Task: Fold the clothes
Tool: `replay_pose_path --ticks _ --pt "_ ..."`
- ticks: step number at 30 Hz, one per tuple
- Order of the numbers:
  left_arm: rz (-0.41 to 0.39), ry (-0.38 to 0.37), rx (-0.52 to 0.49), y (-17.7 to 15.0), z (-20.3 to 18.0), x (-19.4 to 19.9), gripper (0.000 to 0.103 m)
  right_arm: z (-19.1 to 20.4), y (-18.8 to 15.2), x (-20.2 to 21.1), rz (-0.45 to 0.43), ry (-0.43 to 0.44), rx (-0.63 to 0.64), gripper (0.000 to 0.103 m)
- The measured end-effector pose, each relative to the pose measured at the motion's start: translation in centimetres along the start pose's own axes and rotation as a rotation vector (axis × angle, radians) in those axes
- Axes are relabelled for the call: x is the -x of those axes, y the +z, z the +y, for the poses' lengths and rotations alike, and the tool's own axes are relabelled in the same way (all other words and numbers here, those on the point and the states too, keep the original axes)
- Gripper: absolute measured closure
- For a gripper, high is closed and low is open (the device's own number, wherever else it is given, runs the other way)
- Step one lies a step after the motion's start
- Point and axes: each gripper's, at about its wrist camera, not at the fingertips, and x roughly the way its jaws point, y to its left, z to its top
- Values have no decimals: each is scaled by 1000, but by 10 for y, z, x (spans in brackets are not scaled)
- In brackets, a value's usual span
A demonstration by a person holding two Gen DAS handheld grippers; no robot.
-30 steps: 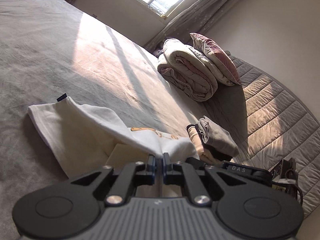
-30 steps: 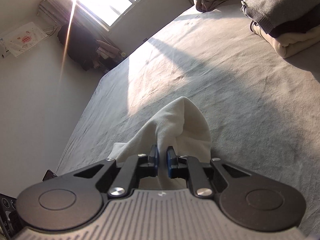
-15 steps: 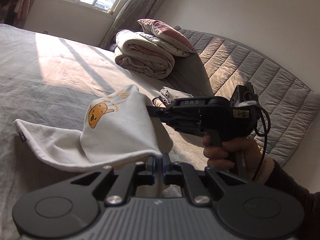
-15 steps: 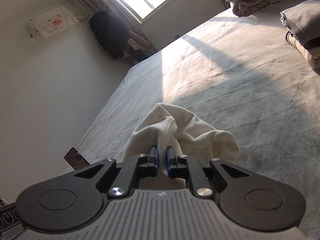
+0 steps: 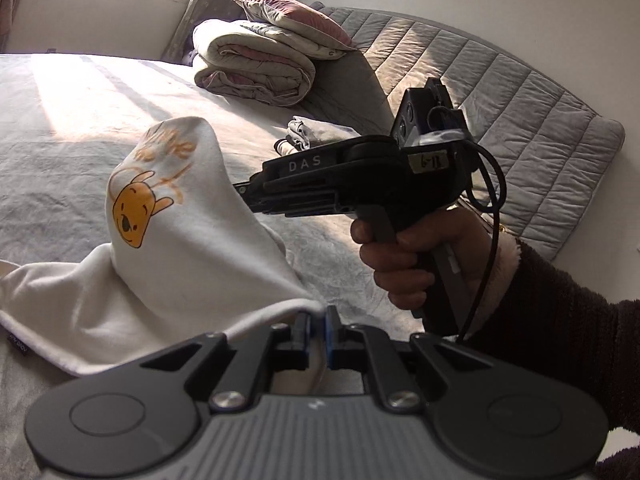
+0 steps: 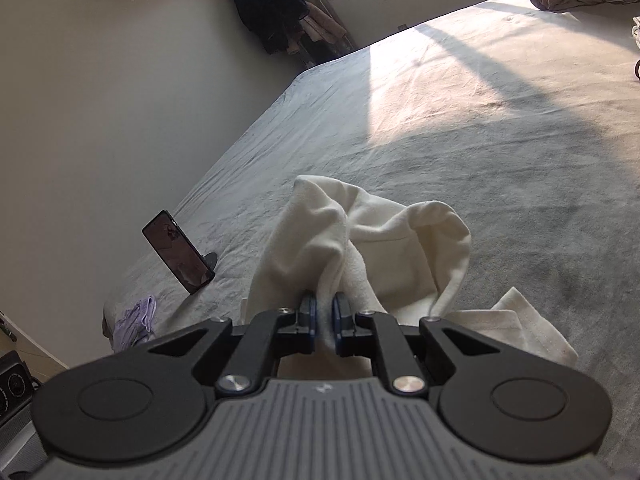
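A cream shirt (image 5: 172, 248) with a yellow bear print is lifted off the grey bed (image 5: 60, 152). My left gripper (image 5: 316, 320) is shut on its hem edge. My right gripper (image 5: 244, 192) shows in the left wrist view, held in a hand, its tips pinching the shirt higher up. In the right wrist view my right gripper (image 6: 324, 312) is shut on a bunched fold of the shirt (image 6: 380, 248), which drapes down onto the bed (image 6: 500, 152).
A folded quilt (image 5: 252, 64) with a pillow (image 5: 292, 20) lies by the quilted headboard (image 5: 500, 92). A stack of folded clothes (image 5: 308, 132) sits behind my right gripper. A phone on a stand (image 6: 176, 256) and a purple cloth (image 6: 134, 320) are near the bed's edge.
Both grippers have lifted the shirt higher and swung round. The right gripper and its hand have come closer in the left wrist view; the shirt bunches more.
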Motion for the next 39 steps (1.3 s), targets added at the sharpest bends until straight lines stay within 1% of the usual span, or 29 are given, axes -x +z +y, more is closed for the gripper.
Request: replay_pose_path --ticks 3,6,10,11,13,14,15,17,20,22,23,24,25,29,31,34,36,39 --pt "8 -23 4 -3 9 7 94 -1 -10 -9 52 -4 17 91" --pt "-14 -48 21 -3 20 19 93 -3 -22 -19 108 -13 22 91" --pt "-52 -41 62 7 33 28 90 -7 -33 -28 162 -13 13 91" --pt "-63 -36 71 11 35 28 87 -7 -36 -29 176 -10 11 91" --pt "-77 -32 84 18 38 26 83 -7 -39 -32 193 -5 16 91" --pt "-80 -31 88 22 39 25 79 -6 -41 -32 199 -4 21 91" --pt "-82 -27 85 25 39 25 74 -5 -42 -32 203 -2 26 91" --pt "-86 -19 76 31 39 24 70 -5 -45 -33 216 3 29 91" --pt "-79 -7 61 38 42 25 62 -6 -49 -35 238 6 31 91" --pt "-58 -6 74 40 49 25 59 -7 -50 -39 264 -5 31 91" --pt "-45 6 79 41 53 25 55 -7 -51 -41 283 -13 31 91" --pt "-44 33 78 41 56 27 47 -9 -52 -43 304 -24 31 92" --pt "-46 71 74 40 59 30 44 -10 -53 -45 325 -35 28 92" --pt "-62 146 116 42 76 36 42 -11 -55 -44 346 -28 31 92" --pt "-63 157 141 47 82 31 42 -12 -55 -43 354 -23 35 92" --pt "-45 171 166 58 85 13 41 -12 -56 -42 364 -19 33 92" --pt "-20 168 188 69 86 -2 40 -12 -54 -42 375 -20 28 92" --pt "19 186 186 89 87 -25 39 -14 -49 -42 389 -14 1 92"
